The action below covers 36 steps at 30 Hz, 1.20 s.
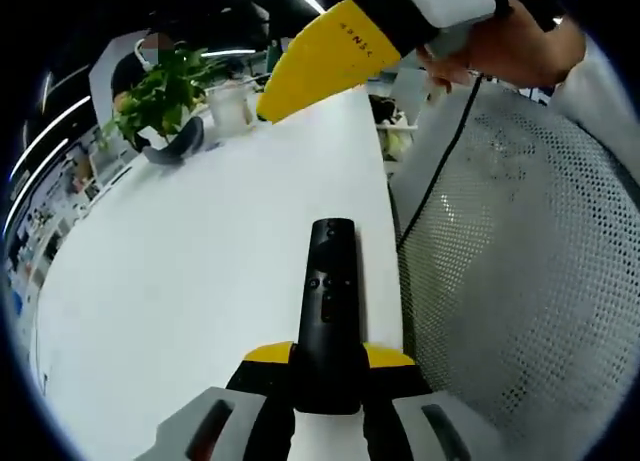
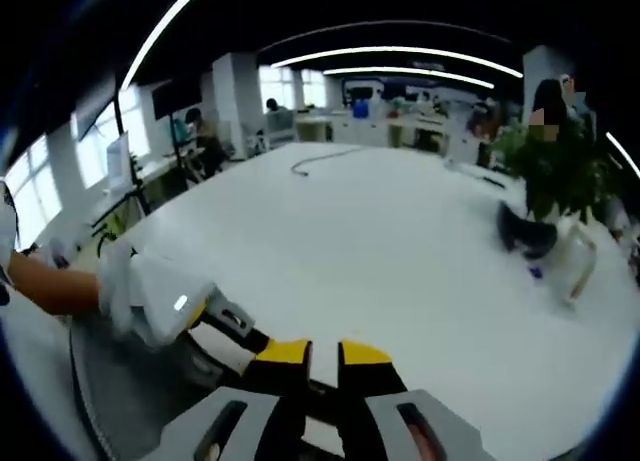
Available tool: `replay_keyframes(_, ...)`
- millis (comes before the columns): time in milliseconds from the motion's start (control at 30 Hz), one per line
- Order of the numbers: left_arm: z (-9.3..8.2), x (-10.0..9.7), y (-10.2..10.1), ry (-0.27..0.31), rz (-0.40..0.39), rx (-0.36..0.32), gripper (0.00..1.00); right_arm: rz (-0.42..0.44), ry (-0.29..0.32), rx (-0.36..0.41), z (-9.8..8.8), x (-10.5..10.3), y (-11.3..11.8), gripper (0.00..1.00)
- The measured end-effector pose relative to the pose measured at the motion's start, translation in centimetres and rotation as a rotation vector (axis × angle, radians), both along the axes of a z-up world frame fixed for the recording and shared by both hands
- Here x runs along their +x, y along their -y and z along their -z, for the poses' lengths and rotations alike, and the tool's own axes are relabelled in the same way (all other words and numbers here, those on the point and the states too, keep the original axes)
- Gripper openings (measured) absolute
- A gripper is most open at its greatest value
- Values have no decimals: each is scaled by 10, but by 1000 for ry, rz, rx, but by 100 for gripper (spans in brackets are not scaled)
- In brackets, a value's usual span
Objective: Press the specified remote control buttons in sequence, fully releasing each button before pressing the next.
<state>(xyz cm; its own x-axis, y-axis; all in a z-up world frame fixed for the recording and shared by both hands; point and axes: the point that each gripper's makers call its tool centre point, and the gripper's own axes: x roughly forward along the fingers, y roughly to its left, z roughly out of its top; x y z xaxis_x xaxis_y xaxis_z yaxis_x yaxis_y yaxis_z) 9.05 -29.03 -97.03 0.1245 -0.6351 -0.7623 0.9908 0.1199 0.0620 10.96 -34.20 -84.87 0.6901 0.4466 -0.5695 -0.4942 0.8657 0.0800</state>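
A black remote (image 1: 330,291) points away over the white table (image 1: 200,281), and my left gripper (image 1: 330,366) is shut on its near end between yellow-tipped jaws. Small buttons show along its top face. My right gripper (image 1: 285,91), held by a hand (image 1: 510,46), hangs high above the remote's far end, its yellow jaws pressed into one wedge and clear of the buttons. In the right gripper view my right gripper (image 2: 325,359) has its tips nearly together with nothing between them, and the left gripper (image 2: 225,326) lies just to their left, held by a gloved hand (image 2: 115,281).
A potted plant (image 1: 165,91), a white cup (image 1: 228,106) and a dark object (image 1: 175,146) stand at the table's far end. A mesh chair back (image 1: 520,281) and a black cable (image 1: 440,171) sit past the table's right edge. Another cable (image 2: 320,161) lies on the table.
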Motion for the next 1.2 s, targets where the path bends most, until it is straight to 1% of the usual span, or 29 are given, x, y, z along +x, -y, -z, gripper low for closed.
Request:
replay_keyframes(67, -1, 4, -2, 5, 28, 2, 23, 14, 33, 2, -3, -1, 6, 17)
replay_keyframes(100, -1, 6, -3, 17, 47, 7, 23, 19, 65, -1, -5, -1, 9, 22)
replay_keyframes(133, -1, 10, -4, 34, 70, 12, 23, 18, 75, 0, -4, -1, 10, 27)
replay_keyframes(167, 0, 12, -5, 33, 72, 10, 23, 14, 82, 2, 0, -1, 10, 31)
replay_keyframes(200, -1, 15, -6, 30, 73, 13, 23, 11, 76, 1, 2, -2, 10, 35)
replay_keyframes(233, -1, 18, -7, 28, 78, 14, 23, 5, 57, 2, 4, -3, 10, 36)
replay_keyframes(267, -1, 21, -9, 26, 78, 21, 23, 5, 61, 3, 3, -3, 10, 37)
replay_keyframes(300, -1, 25, -11, 32, 80, 28, 23, 6, 77, 4, 0, -1, 10, 40)
replay_keyframes(333, -2, 29, -13, 39, 84, 32, 23, 3, 116, 2, -4, 2, 9, 44)
replay_keyframes(367, -2, 35, -15, 45, 87, 34, 23, 6, 133, -8, -4, 3, 10, 52)
replay_keyframes(400, -3, 39, -16, 47, 88, 33, 23, 21, 144, -37, -1, 5, 14, 56)
replay_keyframes(433, -3, 46, -18, 50, 89, 36, 23, 27, 146, -45, 2, 6, 15, 59)
replay_keyframes(533, -4, 63, -23, 62, 87, 54, 23, 35, 133, -40, 4, 10, 14, 60)
replay_keyframes(600, -5, 75, -25, 65, 79, 54, 23, 37, 130, -38, 5, 10, 14, 63)
replay_keyframes(700, -5, 93, -31, 73, 68, 74, 23, 37, 165, -58, 2, 11, 15, 66)
replay_keyframes(733, -7, 102, -34, 90, 69, 82, 23, 32, 165, -67, 4, 11, 14, 68)
replay_keyframes(767, -8, 105, -35, 96, 70, 85, 23, 25, 152, -94, 7, 10, 14, 69)
replay_keyframes(800, -9, 114, -37, 104, 73, 93, 23, 21, 152, -105, 9, 10, 14, 70)
replay_keyframes(867, -11, 127, -40, 116, 73, 101, 23, 17, 169, -113, 7, 9, 13, 71)
replay_keyframes(900, -12, 137, -42, 124, 71, 108, 23, 19, 182, -123, 6, 10, 14, 71)
replay_keyframes(933, -13, 146, -44, 129, 68, 115, 23, 23, 189, -131, 5, 11, 16, 72)
replay_keyframes(967, -13, 151, -45, 133, 68, 117, 23, 23, 189, -133, 5, 11, 16, 73)
replay_keyframes(1033, -14, 163, -47, 144, 68, 124, 23, 26, 184, -134, 7, 12, 17, 73)
replay_keyframes(1100, -14, 179, -50, 159, 67, 138, 23, 26, 177, -140, 9, 12, 18, 73)
replay_keyframes(1200, -13, 195, -52, 170, 72, 147, 23, 33, 168, -155, 12, 12, 20, 71)
